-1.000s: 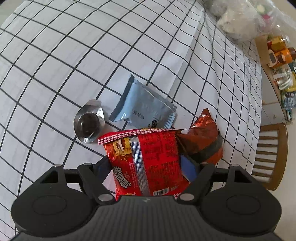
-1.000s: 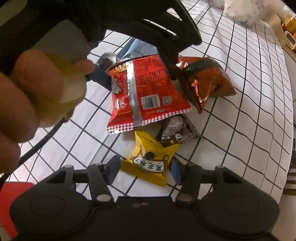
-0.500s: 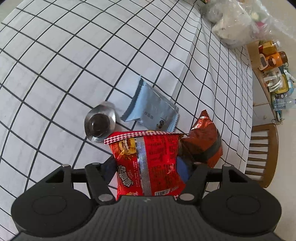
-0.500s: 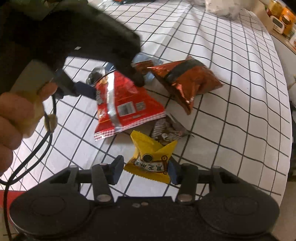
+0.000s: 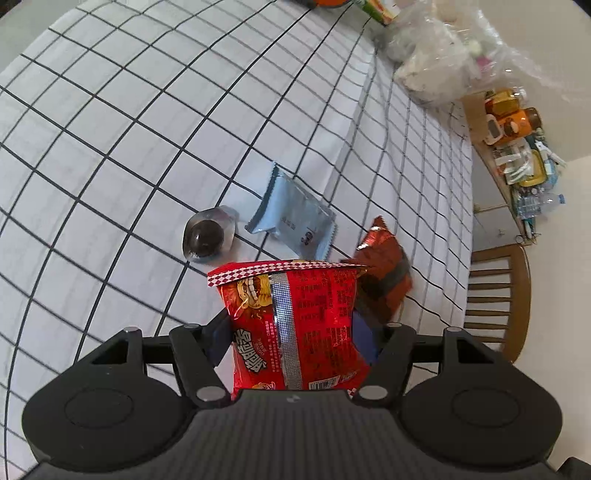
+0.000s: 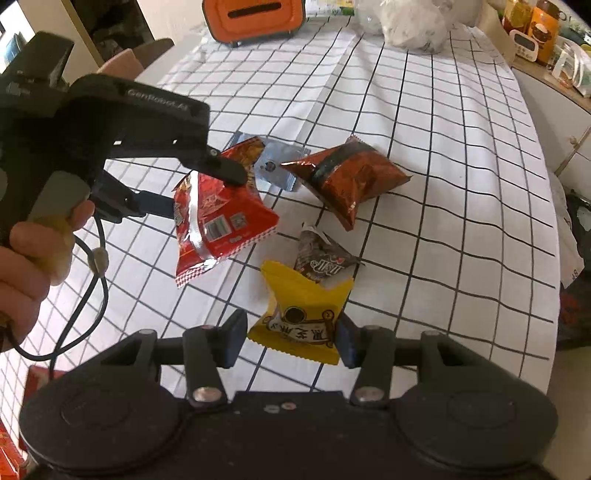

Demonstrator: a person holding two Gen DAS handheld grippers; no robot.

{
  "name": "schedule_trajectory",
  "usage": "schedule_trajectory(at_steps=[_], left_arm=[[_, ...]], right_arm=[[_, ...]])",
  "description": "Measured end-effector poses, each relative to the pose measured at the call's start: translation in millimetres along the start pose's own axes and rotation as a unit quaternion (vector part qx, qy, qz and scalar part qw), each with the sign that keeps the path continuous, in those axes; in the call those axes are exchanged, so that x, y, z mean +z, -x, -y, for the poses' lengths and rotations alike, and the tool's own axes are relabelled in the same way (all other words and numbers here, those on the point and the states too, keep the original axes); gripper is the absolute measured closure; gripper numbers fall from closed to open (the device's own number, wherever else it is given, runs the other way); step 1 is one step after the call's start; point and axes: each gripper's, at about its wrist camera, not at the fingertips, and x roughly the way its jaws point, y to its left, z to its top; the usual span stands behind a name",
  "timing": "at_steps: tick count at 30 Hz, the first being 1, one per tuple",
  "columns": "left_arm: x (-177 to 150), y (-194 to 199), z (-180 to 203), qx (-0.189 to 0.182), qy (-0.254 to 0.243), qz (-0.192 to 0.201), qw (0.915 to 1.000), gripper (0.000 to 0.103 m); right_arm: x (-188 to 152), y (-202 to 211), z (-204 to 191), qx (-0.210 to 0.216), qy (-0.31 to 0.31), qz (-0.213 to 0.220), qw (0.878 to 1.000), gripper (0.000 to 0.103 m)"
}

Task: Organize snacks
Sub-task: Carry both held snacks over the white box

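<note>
Left wrist view
Left tongs (image 5: 291, 332): clamped on the red snack bag (image 5: 295, 325), which stands between the two blue pads with its checkered seam uppermost; the jaws closed further onto it in the last second.
Worktop (image 5: 147, 110): covered by a white cloth with a black grid.
Silver-blue packet (image 5: 295, 218): lying flat beyond the red bag.
Round foil-sealed cup (image 5: 208, 240): just beside the packet's near corner.
Orange-brown foil bag (image 5: 384, 273): behind the red bag's far corner, partly hidden by it.
Clear plastic bag (image 5: 436, 62): at the far edge of the cloth.
Wooden chair (image 5: 495, 295): off the worktop's edge.

Right wrist view
Right tongs (image 6: 291, 339): gripping the yellow packet (image 6: 299, 314) at its lower half, clear of the cloth; the jaws narrowed slightly in the last second.
Person's hand (image 6: 33, 258): around the handle of the left tongs, which hold the red bag off the cloth.
Dark crumpled wrapper (image 6: 321, 254): on the cloth just behind the yellow packet.
Orange box (image 6: 255, 18): at the far end of the worktop.
</note>
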Motion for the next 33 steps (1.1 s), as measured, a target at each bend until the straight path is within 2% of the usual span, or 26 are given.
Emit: schedule_trajectory(at_steps=[6,17,24,33], left_arm=[[-16.4,35.5,10.9,-0.012,-0.025,0.022,0.9994,0.037],[-69.4,102.9,37.6,-0.003,-0.095,0.057,0.9938,0.037],[-113.2,132.8,41.0,0.013,-0.138,0.061,0.9885,0.037],[-172.8,145.3,42.0,0.049,-0.198,0.045,0.9779,0.037]], right_arm=[[-10.6,30.2,0.0,0.005,-0.003,0.027,1.000,0.054],[-43.8,93.6,-10.3,0.030,0.006,0.069,0.997,0.054],[-72.1,121.1,-17.1,0.044,0.017,0.079,0.996,0.054],[-114.4,136.4,-24.4,0.058,0.030,0.078,0.995,0.054]])
